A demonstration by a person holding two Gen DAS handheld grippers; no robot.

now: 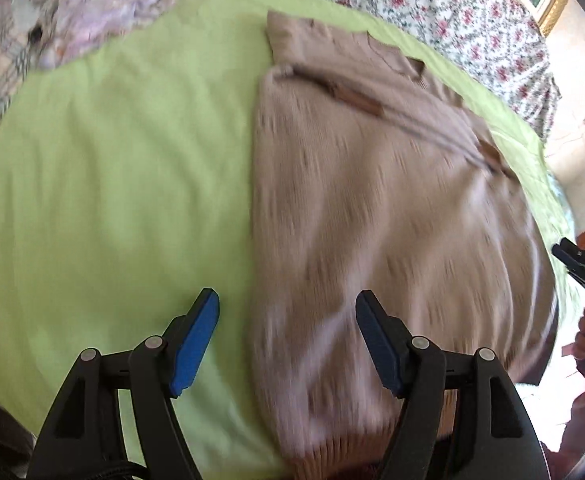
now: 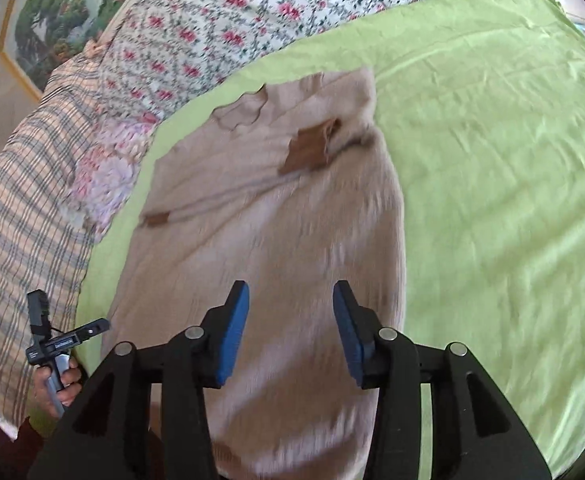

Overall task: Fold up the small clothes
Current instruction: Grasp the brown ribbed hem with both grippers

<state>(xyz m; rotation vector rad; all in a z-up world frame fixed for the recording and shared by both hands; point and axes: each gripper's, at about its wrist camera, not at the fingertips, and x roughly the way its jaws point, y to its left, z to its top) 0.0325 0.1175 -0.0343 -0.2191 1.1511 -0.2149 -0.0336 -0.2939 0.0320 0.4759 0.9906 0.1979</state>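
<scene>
A beige knit sweater [image 1: 372, 208] with brown patches lies on a light green sheet [image 1: 112, 168], its sleeves folded in over the body and its ribbed hem nearest me. My left gripper [image 1: 288, 340] is open and empty above the sweater's left edge near the hem. My right gripper [image 2: 290, 332] is open and empty above the lower middle of the sweater [image 2: 276, 220]. The right gripper's handle shows at the right edge of the left wrist view [image 1: 584, 268]. The left gripper shows at the lower left of the right wrist view [image 2: 52, 340].
The green sheet [image 2: 492, 200] covers a bed. A floral quilt [image 2: 232, 16] lies along the far side, a plaid blanket [image 2: 12, 232] beside it. A framed picture [image 2: 52, 20] hangs on the wall behind.
</scene>
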